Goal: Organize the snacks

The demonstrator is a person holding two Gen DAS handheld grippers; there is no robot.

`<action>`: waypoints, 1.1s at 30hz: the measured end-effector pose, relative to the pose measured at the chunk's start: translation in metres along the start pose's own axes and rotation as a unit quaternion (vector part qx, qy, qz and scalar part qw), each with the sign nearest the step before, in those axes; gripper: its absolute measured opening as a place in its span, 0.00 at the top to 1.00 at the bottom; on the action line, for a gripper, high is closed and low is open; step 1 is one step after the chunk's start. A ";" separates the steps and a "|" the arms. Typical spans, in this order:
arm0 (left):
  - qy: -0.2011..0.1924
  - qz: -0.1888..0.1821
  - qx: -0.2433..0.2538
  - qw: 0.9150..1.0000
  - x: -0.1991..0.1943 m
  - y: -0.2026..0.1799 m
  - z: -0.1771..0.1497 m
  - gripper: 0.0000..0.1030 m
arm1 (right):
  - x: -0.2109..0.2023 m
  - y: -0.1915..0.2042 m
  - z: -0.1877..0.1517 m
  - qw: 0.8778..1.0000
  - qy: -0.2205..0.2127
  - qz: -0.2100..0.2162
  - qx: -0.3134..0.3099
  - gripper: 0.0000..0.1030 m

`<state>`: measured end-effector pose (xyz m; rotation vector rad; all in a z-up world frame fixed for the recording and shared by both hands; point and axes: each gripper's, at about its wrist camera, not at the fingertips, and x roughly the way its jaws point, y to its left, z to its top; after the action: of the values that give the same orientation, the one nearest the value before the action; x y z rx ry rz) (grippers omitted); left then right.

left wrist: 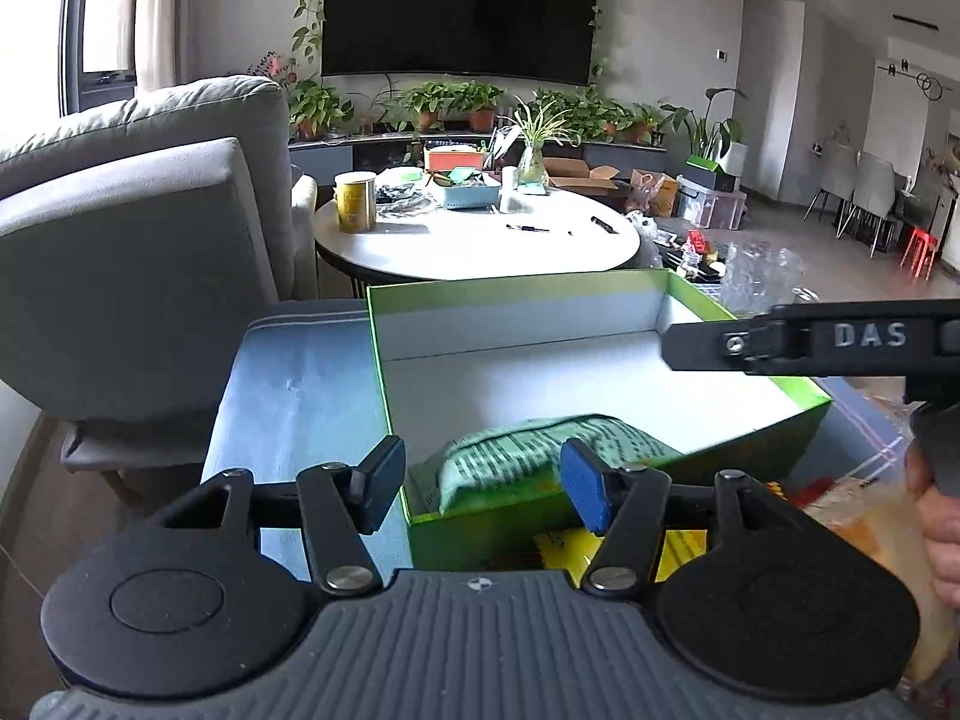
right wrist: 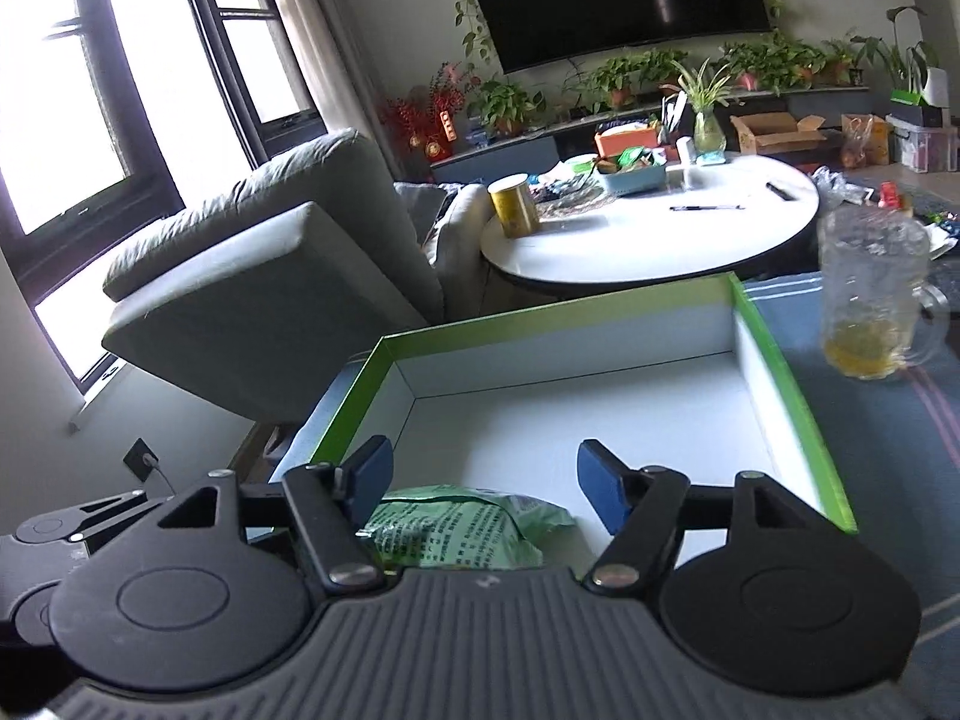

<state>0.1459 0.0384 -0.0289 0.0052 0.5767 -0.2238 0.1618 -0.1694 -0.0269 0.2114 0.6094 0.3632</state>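
Note:
A green box (left wrist: 774,441) with a white inside stands on the blue cloth. A pale green snack packet (left wrist: 540,456) lies in its near left corner. It also shows in the right wrist view (right wrist: 462,525), inside the box (right wrist: 798,384). My left gripper (left wrist: 480,483) is open and empty, just above the box's near wall and the packet. My right gripper (right wrist: 483,480) is open and empty over the box's near part, with the packet below its left finger. The right gripper's side (left wrist: 840,339) shows in the left wrist view above the box's right wall.
Yellow and orange snack packets (left wrist: 678,546) lie in front of the box at the right. A glass mug (right wrist: 870,294) stands right of the box. A grey armchair (left wrist: 138,276) is at the left. A round white table (left wrist: 480,234) with clutter stands behind.

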 end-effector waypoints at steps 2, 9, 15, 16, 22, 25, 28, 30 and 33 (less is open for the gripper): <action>0.000 -0.007 -0.006 1.000 -0.008 -0.003 -0.004 0.45 | -0.012 -0.003 -0.002 1.000 0.002 -0.001 0.002 0.01; 0.017 -0.048 -0.019 0.998 -0.022 -0.019 -0.018 0.40 | -0.039 -0.010 -0.018 1.000 0.018 0.005 0.019 0.01; 0.043 -0.057 -0.024 0.997 -0.023 -0.028 -0.035 0.39 | -0.048 -0.008 -0.029 0.995 0.048 0.059 0.060 0.01; 0.047 -0.054 -0.024 0.997 -0.022 -0.029 -0.037 0.39 | -0.048 -0.007 -0.031 0.994 0.053 0.067 0.065 0.01; 0.057 -0.046 -0.038 0.997 -0.019 -0.027 -0.046 0.38 | -0.044 -0.010 -0.042 0.989 0.084 0.077 0.090 0.01; 0.059 -0.048 -0.037 0.996 -0.019 -0.030 -0.047 0.38 | -0.048 -0.013 -0.042 0.992 0.077 0.051 0.086 0.01; 0.062 -0.054 -0.034 0.996 -0.016 -0.032 -0.048 0.37 | -0.050 -0.015 -0.041 0.995 0.069 0.011 0.073 0.01; 0.065 -0.058 -0.033 0.996 -0.016 -0.035 -0.049 0.37 | -0.046 -0.015 -0.043 0.995 0.073 0.005 0.070 0.01; 0.070 -0.061 -0.032 0.995 -0.013 -0.037 -0.051 0.36 | -0.037 -0.008 -0.043 0.996 0.078 -0.001 0.051 0.01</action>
<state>0.1000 0.0087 -0.0624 -0.0776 0.7243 -0.3260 0.1102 -0.1877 -0.0446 0.2818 0.7839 0.3491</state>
